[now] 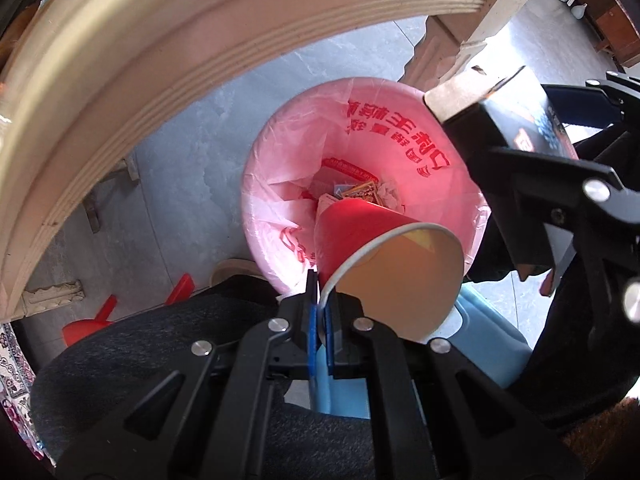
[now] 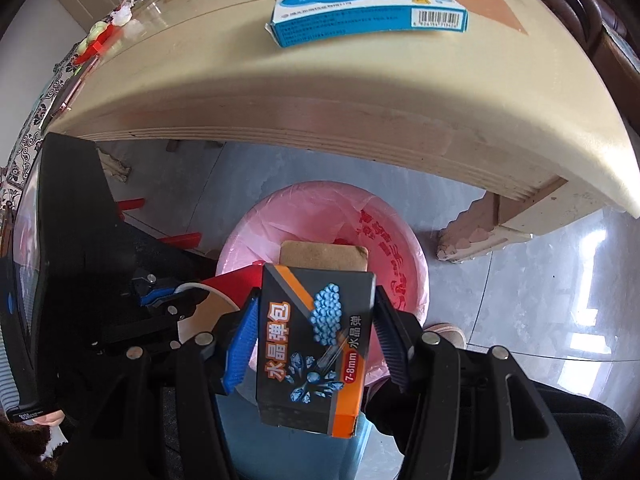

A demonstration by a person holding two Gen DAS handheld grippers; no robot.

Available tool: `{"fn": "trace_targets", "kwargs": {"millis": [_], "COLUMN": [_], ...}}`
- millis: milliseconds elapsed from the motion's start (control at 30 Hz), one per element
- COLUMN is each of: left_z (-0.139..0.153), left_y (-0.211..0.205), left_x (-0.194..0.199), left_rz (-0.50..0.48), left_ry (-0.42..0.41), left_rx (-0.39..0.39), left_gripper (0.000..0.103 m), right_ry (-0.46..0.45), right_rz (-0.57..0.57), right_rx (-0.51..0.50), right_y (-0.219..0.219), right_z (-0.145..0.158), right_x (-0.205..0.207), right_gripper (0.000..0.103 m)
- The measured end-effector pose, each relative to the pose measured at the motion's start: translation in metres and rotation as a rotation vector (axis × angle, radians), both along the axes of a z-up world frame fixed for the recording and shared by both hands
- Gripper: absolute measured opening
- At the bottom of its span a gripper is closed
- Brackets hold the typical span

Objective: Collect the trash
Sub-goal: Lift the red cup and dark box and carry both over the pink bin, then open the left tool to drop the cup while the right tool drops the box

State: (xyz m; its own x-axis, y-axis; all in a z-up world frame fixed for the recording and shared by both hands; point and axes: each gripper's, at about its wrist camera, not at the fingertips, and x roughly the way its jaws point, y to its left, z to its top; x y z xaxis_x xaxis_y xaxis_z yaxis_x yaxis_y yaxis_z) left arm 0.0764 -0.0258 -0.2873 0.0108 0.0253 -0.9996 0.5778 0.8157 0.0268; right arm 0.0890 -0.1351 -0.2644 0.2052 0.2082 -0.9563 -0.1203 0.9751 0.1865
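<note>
**A:** ok so what's each hand doing here?

**B:** Left gripper has its jaws pinched nearly all the way together on the white rim of a red paper cup. One blue pad sits outside the wall, the other inside. The cup is tipped on its side with its open mouth facing the camera, and it hangs right over the trash bin.

**A:** and the right one?

**B:** Right gripper is about half open, clamped on a black box with orange corners and blue beads printed on it. The blue pads press the box's two long sides. Its brown cardboard flap sticks out at the far end, over the bin's mouth.

**A:** so both bits of trash are above the bin?

**B:** Yep. In the right wrist view the box covers the near part of the bin, and the cup is just beside it on the left. Both grippers point down into it.

**A:** what's the bin like?

**B:** Round, lined with a pink plastic bag with red lettering. There's already stuff at the bottom: some wrappers and paper, can't make out more. It stands on grey floor tiles just off the edge of a cream table.

**A:** anything still on the table?

**B:** A blue and white box lies flat on top, well away from both grippers.
</note>
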Motion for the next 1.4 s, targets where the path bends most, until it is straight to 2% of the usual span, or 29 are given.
{"fn": "trace_targets", "kwargs": {"millis": [167,300,700,933,1233,1267,1400], "left_z": [-0.020,-0.039,-0.094,-0.108,-0.110,-0.109,-0.105], "left_y": [-0.002,-0.001,0.005,0.005,0.003,0.002,0.000], "left_x": [0.000,0.004,0.025,0.034,0.039,0.039,0.040], "left_rz": [-0.003,0.012,0.104,0.136,0.133,0.125,0.119], "left_ry": [0.015,0.058,0.233,0.271,0.261,0.256,0.232], "left_rx": [0.012,0.015,0.011,0.014,0.016,0.016,0.016], "left_gripper": [0.005,0.005,0.005,0.005,0.005,0.006,0.040], "right_ry": [0.022,0.048,0.154,0.180,0.208,0.212,0.220], "right_rz": [-0.025,-0.049,-0.092,-0.091,-0.097,-0.096,-0.097], "right_rx": [0.016,0.027,0.047,0.053,0.065,0.066,0.065], "right_y": [-0.004,-0.012,-0.024,-0.027,-0.032,-0.032,-0.033], "right_z": [-0.022,-0.041,-0.108,-0.122,-0.130,-0.131,-0.134], "right_x": [0.002,0.006,0.020,0.025,0.030,0.031,0.031], "right_gripper": [0.054,0.054,0.054,0.054,0.054,0.054,0.054]}}
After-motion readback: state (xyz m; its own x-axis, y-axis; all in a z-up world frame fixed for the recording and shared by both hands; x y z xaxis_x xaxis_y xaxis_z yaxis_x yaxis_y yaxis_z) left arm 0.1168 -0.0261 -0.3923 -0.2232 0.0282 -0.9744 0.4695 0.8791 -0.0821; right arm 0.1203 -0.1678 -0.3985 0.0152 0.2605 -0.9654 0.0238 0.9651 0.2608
